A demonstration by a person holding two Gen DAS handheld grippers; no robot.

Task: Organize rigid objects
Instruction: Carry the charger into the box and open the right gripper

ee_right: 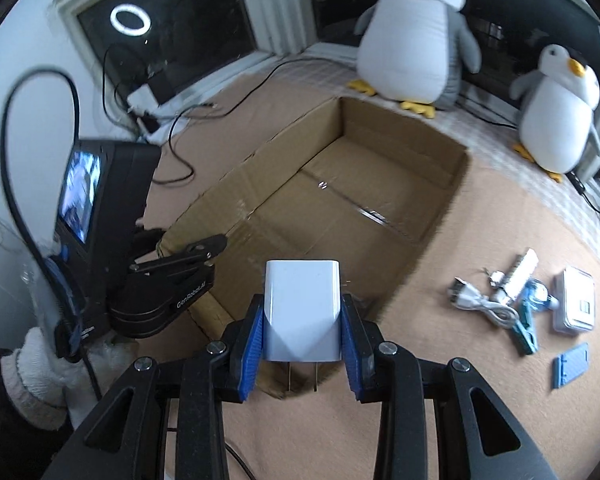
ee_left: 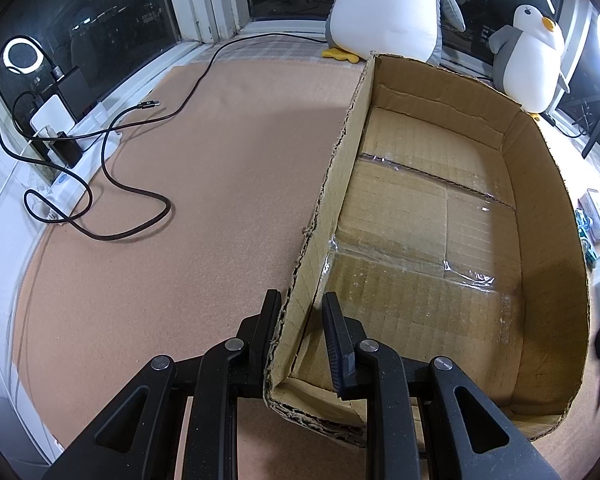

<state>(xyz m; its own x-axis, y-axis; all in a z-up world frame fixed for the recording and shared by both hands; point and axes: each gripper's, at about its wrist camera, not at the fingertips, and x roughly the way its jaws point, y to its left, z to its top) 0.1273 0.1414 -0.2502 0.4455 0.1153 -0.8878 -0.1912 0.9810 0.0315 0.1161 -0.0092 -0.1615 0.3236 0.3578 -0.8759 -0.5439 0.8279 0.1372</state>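
My left gripper [ee_left: 300, 332] pinches the ragged corrugated wall of the shallow cardboard box [ee_left: 440, 208], near its closest corner. My right gripper [ee_right: 303, 320] clamps a smooth white plug-in charger [ee_right: 302, 312] between ribbed blue pads [ee_right: 254, 344], metal prongs towards me, over the box's near edge on the pinkish felt mat [ee_right: 480, 360].

Left tool [ee_left: 298, 336] is angled down steeply, fingers clamped tight together. Right tool [ee_right: 302, 320] tilts down too, pads [ee_right: 252, 340] squeezing in from both sides, partly closed.
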